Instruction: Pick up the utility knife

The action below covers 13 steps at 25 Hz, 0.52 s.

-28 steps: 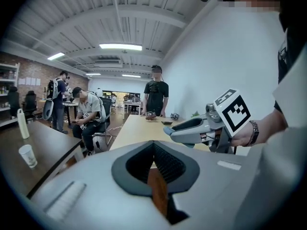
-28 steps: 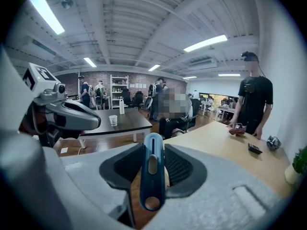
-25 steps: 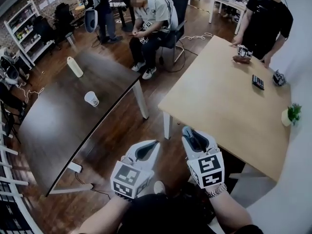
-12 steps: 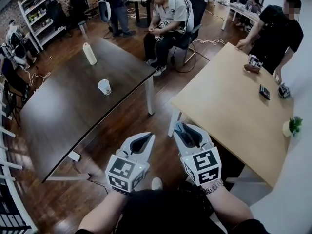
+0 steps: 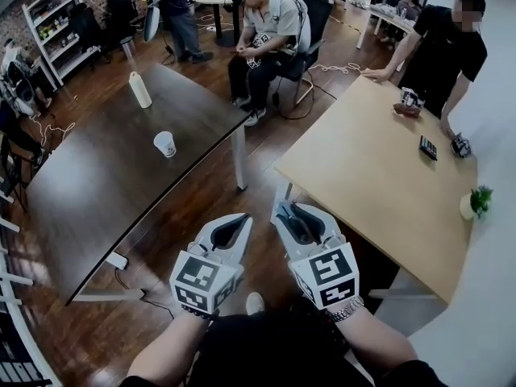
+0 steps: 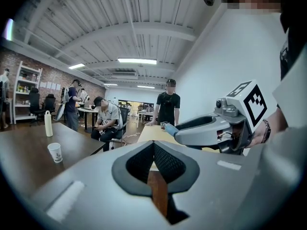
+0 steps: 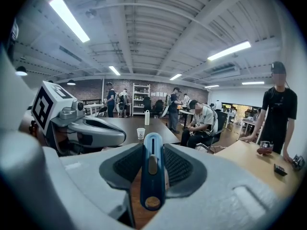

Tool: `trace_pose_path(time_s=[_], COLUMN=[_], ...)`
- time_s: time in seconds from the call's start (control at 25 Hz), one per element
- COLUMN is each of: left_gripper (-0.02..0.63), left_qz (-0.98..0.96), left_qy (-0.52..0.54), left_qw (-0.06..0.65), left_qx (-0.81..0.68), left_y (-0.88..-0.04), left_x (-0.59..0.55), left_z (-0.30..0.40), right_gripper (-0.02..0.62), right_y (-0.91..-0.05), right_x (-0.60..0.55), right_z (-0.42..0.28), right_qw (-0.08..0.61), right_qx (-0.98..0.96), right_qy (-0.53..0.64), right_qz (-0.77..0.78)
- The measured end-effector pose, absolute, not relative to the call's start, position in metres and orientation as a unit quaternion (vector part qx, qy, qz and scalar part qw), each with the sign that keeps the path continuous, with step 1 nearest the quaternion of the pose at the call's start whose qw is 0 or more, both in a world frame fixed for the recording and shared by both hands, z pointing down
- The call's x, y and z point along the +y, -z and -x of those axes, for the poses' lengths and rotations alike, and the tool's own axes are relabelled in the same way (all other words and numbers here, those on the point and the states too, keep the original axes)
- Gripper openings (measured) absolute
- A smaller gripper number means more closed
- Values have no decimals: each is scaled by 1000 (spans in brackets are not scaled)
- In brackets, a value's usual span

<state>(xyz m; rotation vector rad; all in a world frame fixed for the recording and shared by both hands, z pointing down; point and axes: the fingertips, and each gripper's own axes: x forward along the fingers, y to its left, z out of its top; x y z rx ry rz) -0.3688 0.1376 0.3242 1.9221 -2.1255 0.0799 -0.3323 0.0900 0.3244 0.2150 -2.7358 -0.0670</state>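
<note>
Two tables (image 5: 105, 184) (image 5: 379, 176) ahead; right hand-held gripper (image 5: 284, 210) clamps one blue utility knife (image 7: 152, 176), left hand-held gripper (image 5: 243, 219) closed, empty.

Open floor (image 5: 205, 200) ahead between dark table (image 5: 89, 192) and light table (image 5: 379, 184); seated person (image 5: 270, 22) beyond the gap

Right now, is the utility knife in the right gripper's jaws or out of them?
In. The right gripper is shut on the blue utility knife; the right gripper view shows its pads pressing both sides.
</note>
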Motion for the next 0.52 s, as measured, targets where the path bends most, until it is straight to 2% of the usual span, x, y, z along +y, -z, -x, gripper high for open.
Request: trace_pose_path(time_s=[0.52], left_gripper=[17], left_qz=[-675], left_qy=[-29], left_qw=[133], left_qx=[-725], left_y=[-328], left_x=[135], left_z=[363], right_gripper=[129], right_y=[-325], right_x=[90], right_z=[326], right_qw=[194], right_qx=[-977], right_qy=[24], right_qz=[-89])
